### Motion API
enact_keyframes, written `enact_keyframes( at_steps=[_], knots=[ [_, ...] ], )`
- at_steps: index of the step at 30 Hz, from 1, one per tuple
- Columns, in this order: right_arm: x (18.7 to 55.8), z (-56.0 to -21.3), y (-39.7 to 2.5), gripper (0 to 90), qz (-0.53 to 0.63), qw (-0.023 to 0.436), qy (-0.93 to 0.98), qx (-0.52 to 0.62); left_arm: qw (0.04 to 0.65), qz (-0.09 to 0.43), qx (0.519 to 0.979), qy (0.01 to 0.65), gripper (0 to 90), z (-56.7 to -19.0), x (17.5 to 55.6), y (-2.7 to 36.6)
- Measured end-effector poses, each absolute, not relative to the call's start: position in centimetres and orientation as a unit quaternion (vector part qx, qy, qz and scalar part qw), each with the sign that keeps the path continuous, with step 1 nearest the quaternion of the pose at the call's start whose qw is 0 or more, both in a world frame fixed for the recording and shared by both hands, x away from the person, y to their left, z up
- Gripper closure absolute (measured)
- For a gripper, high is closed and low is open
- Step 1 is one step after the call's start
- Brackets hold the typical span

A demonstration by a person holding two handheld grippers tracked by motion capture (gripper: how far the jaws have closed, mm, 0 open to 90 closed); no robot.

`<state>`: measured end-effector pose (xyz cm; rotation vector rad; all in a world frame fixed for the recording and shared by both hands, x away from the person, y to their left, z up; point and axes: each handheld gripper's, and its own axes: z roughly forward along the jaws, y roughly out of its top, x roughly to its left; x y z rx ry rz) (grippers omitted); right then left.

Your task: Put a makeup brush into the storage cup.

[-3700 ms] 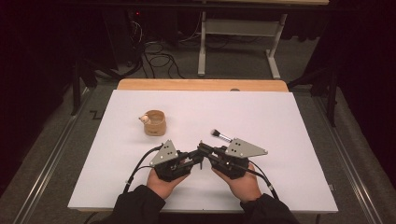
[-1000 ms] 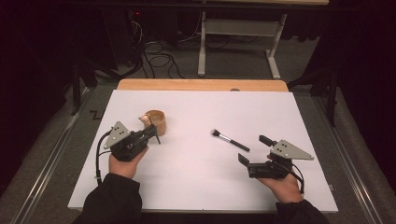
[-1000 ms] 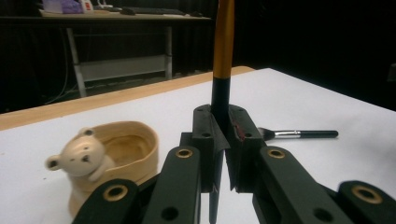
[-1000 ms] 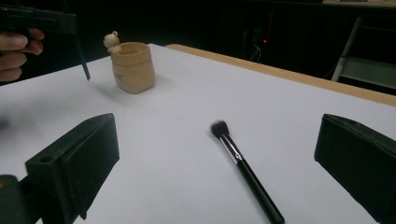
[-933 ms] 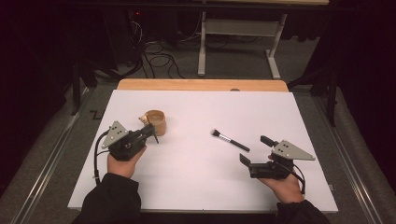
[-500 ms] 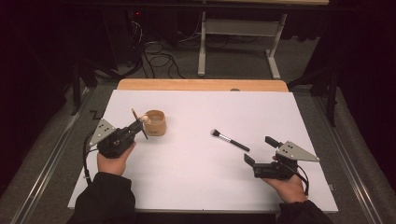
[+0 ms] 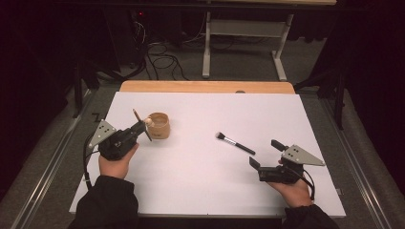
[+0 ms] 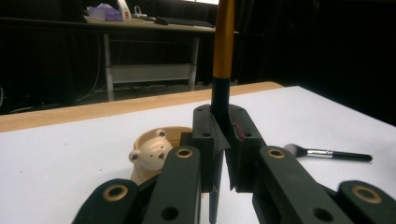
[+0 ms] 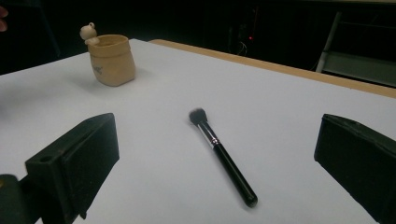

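A tan cup with a small bear head on its rim [image 7: 158, 125] [image 8: 156, 149] [image 9: 111, 57] stands on the white table at left. My left gripper [image 7: 141, 129] [image 8: 223, 158] is shut on a thin brush with a gold and black handle [image 8: 223, 56] [image 7: 141, 124], held nearly upright just left of the cup. A black makeup brush [image 7: 235, 142] [image 9: 222, 156] [image 8: 327, 153] lies flat at the table's centre right. My right gripper [image 7: 267, 155] [image 9: 212, 163] is open near the right front, its jaws wide apart, the brush lying ahead of it.
The white table surface [image 7: 200, 181] has a wooden strip along its far edge [image 7: 205, 87]. Beyond it stand a metal table frame [image 7: 243, 43] and cables on the dark floor [image 7: 153, 52].
My left gripper has swung left and tipped its held brush upright beside the cup. My right gripper has drifted right and toward the front, staying open. Earlier both grippers were together at the centre.
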<state>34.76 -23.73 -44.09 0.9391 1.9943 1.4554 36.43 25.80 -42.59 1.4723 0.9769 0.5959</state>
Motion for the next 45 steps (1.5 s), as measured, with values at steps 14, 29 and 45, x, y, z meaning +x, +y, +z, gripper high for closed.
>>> enact_keyframes(
  at_steps=[14, 29, 45],
  knots=[
    [34.7, -44.5, -23.6, 1.6, 0.531, 0.243, 0.737, 0.341, 0.595, 0.254, 0.625, 0.437, 83.2, -40.7, 38.4, 25.2],
    [34.6, -44.4, -23.5, 2.8, 0.532, 0.241, 0.738, 0.339, 0.578, 0.275, 0.636, 0.43, 83.2, -39.0, 40.4, 24.2],
    [34.6, -44.5, -23.4, 2.8, 0.532, 0.242, 0.738, 0.337, 0.564, 0.291, 0.634, 0.442, 83.2, -38.7, 42.4, 24.1]
  ],
)
